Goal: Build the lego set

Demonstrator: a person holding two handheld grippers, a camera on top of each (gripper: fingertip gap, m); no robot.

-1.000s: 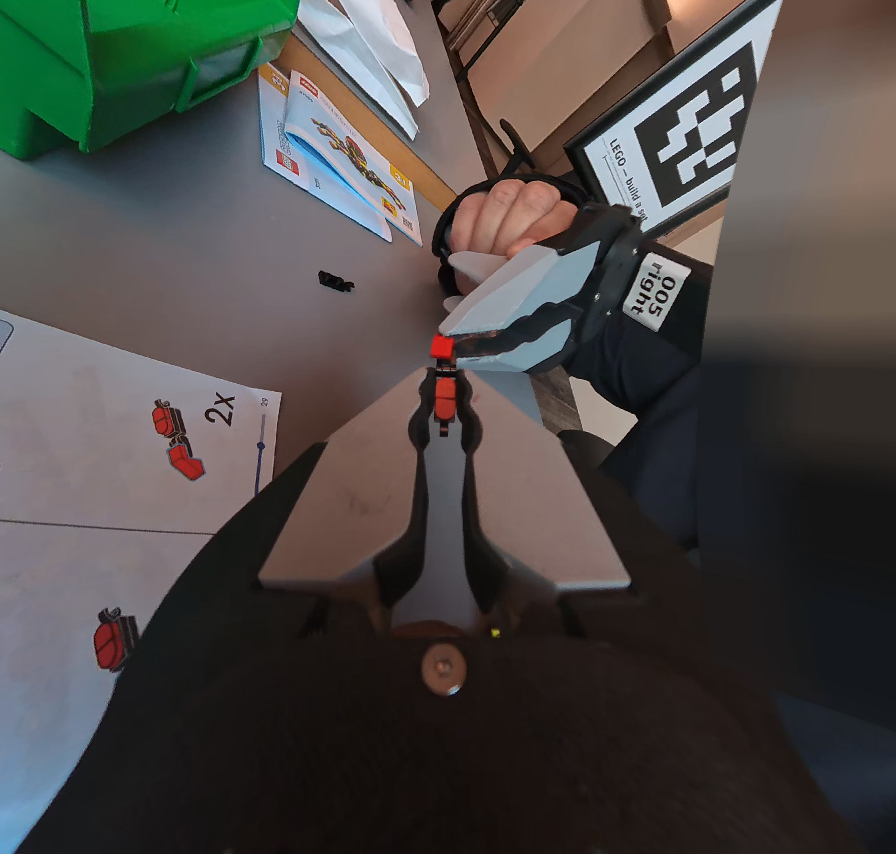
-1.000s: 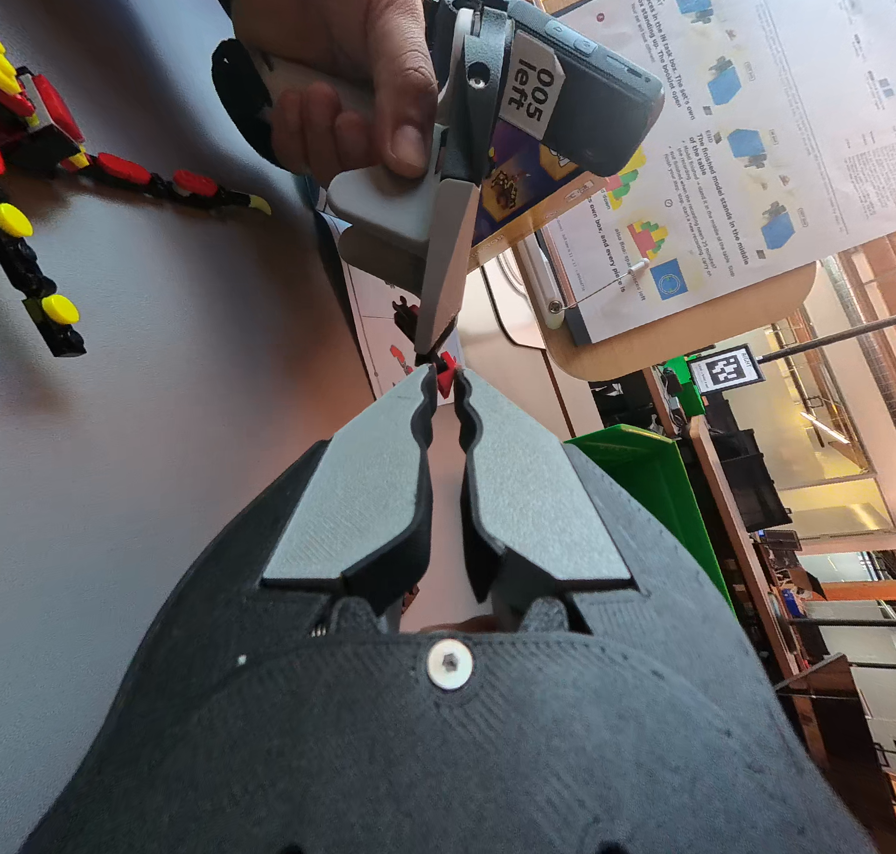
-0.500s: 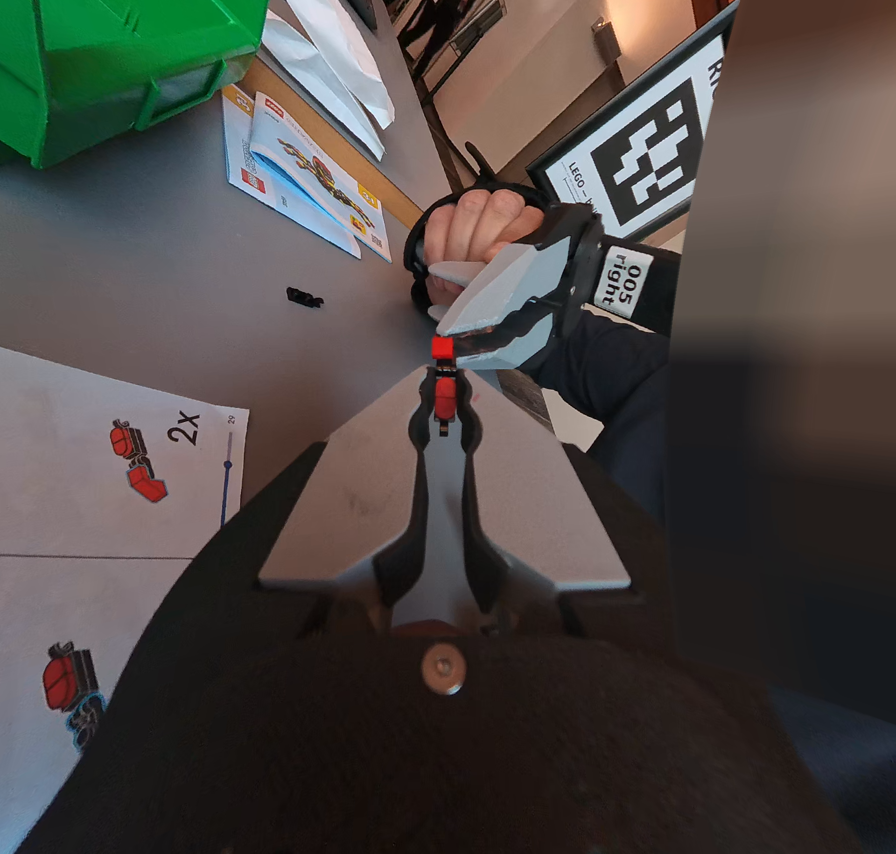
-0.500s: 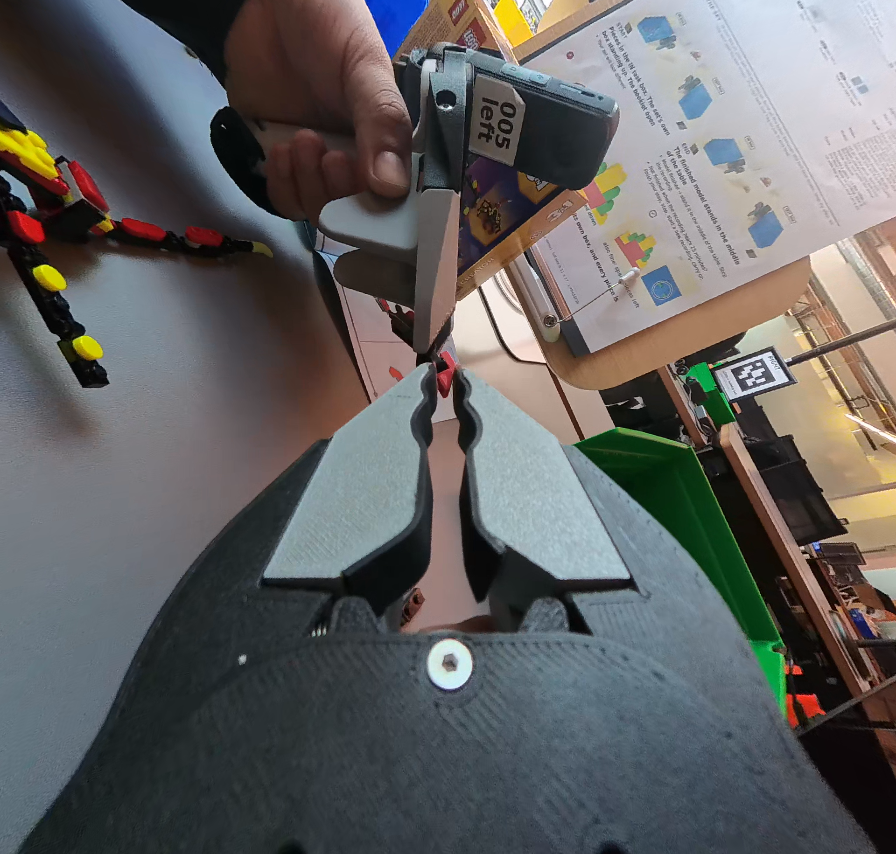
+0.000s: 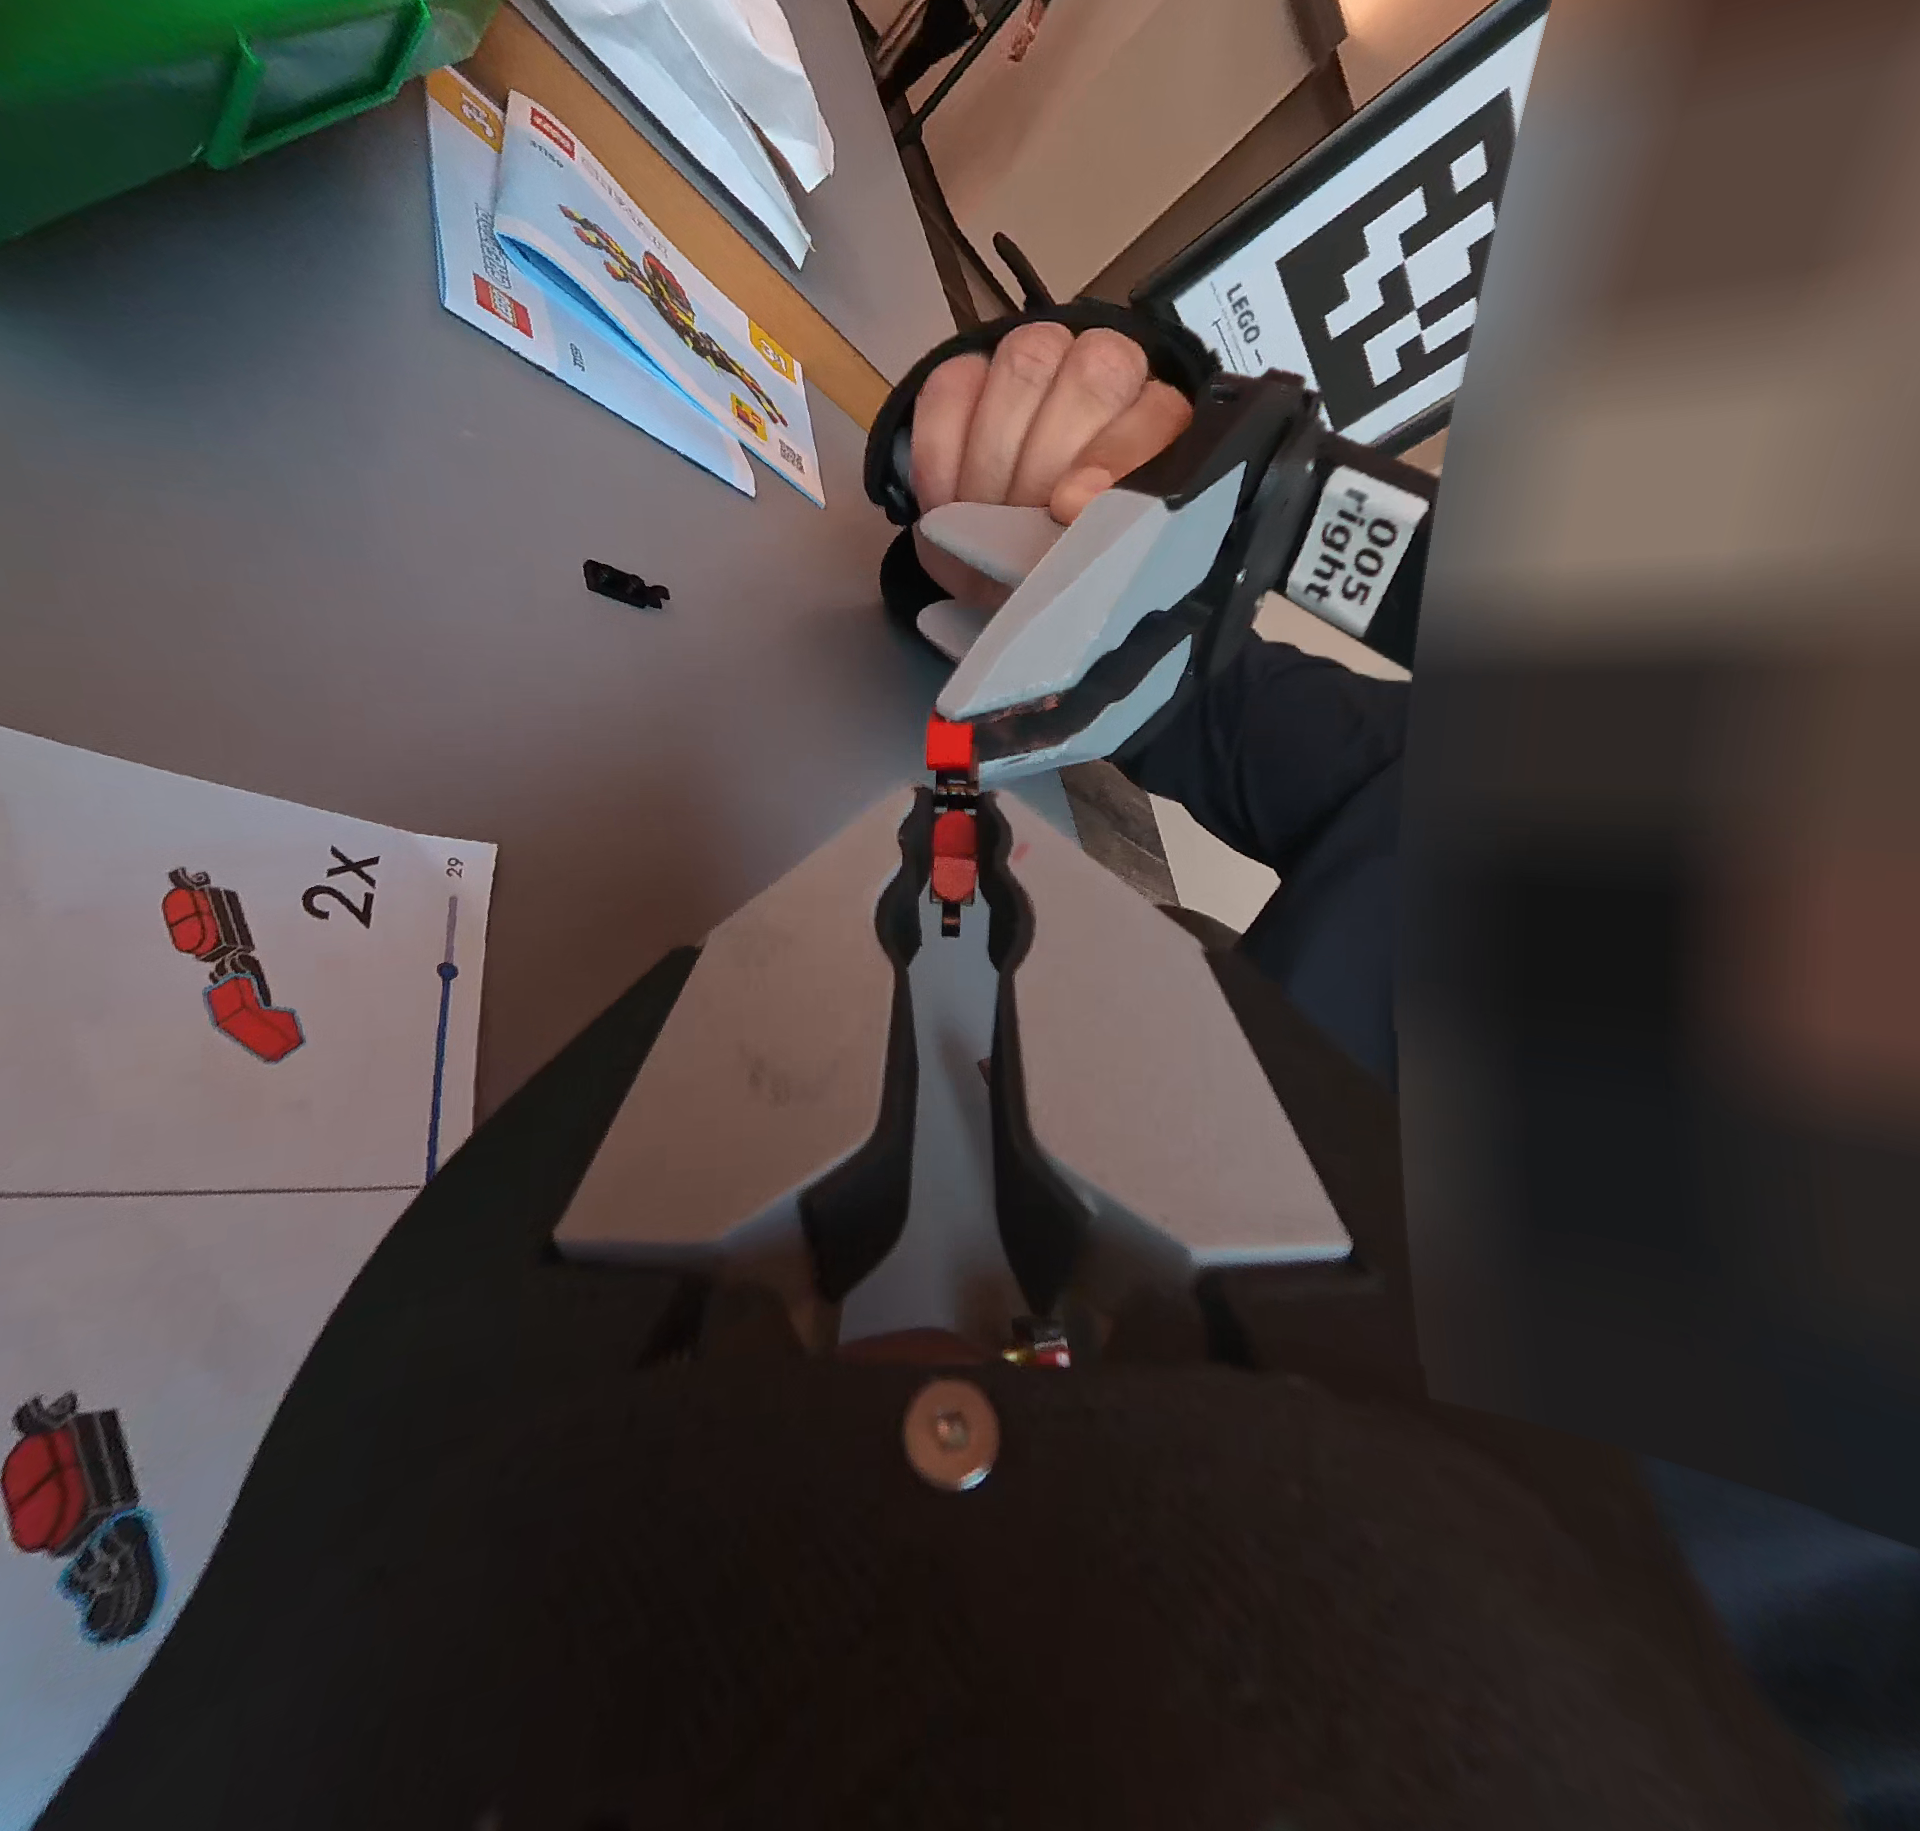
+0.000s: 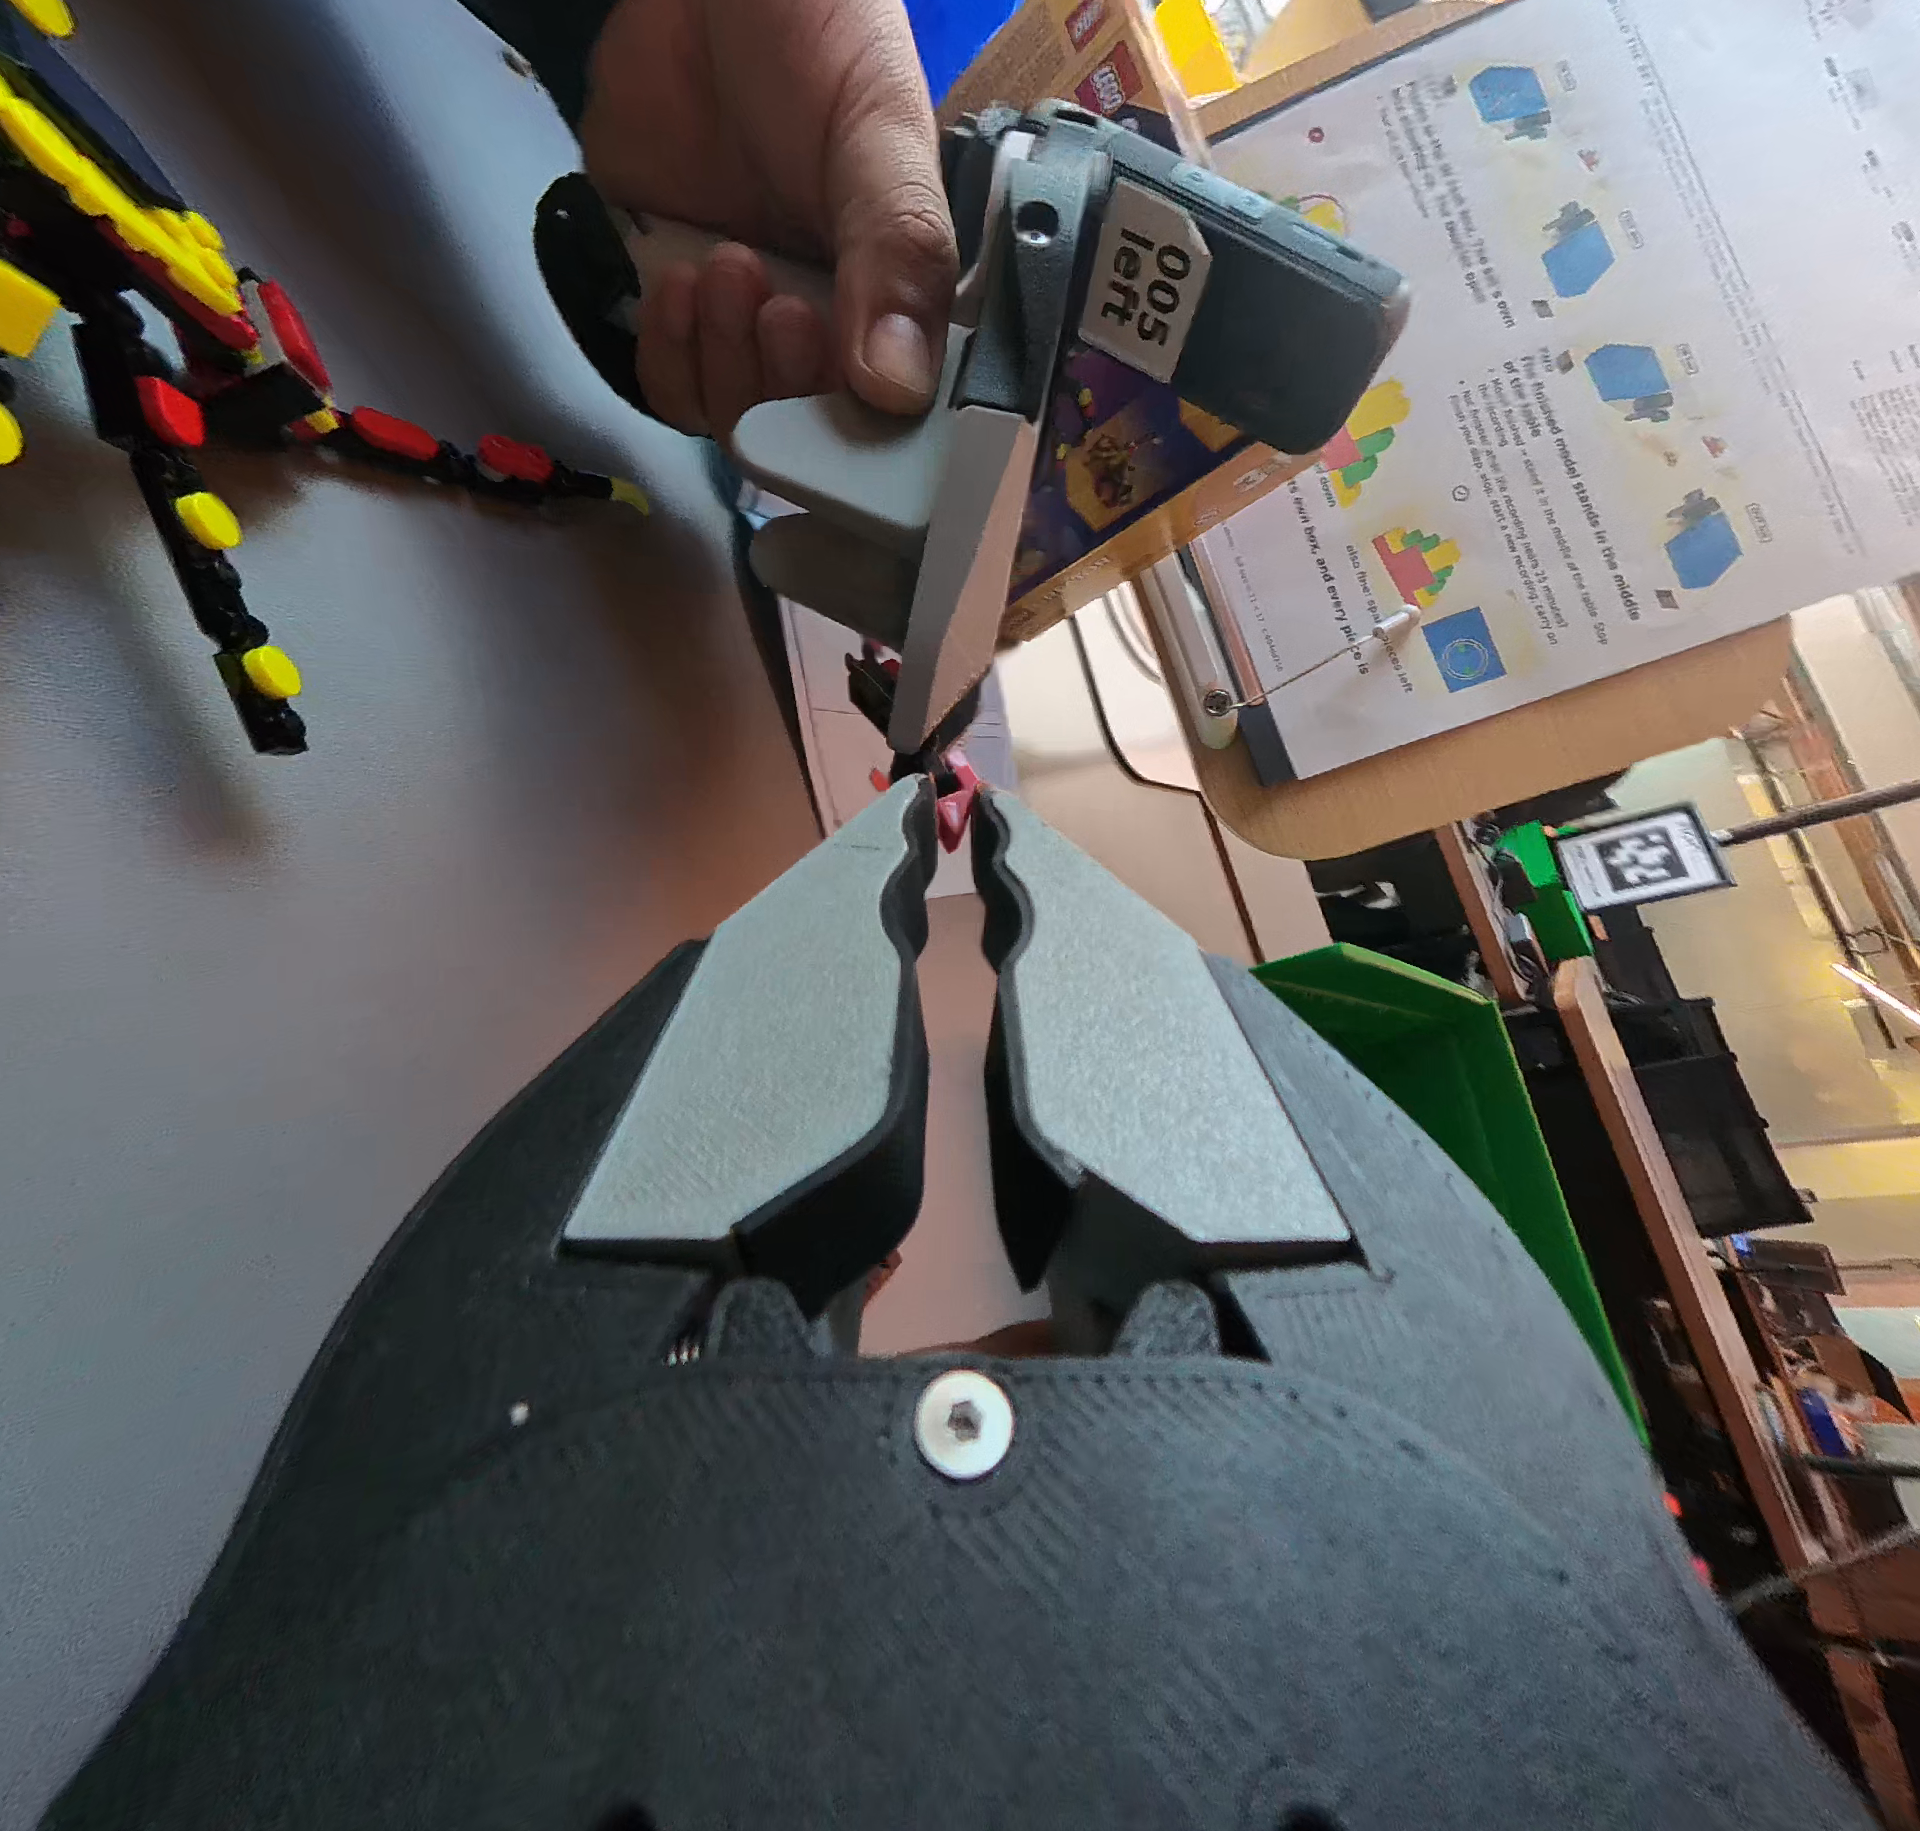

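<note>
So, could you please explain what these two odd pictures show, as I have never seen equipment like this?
A person holds a handheld two-finger gripper in each hand; each carries a camera looking along its fingers. The left gripper pinches a small red and black piece. The right gripper pinches a second red piece, and the tips meet, apparently to join the two. On the grey table lie instruction booklets, an open instruction page, a loose black piece, a green bin and a part-built red, yellow and black model.
</note>
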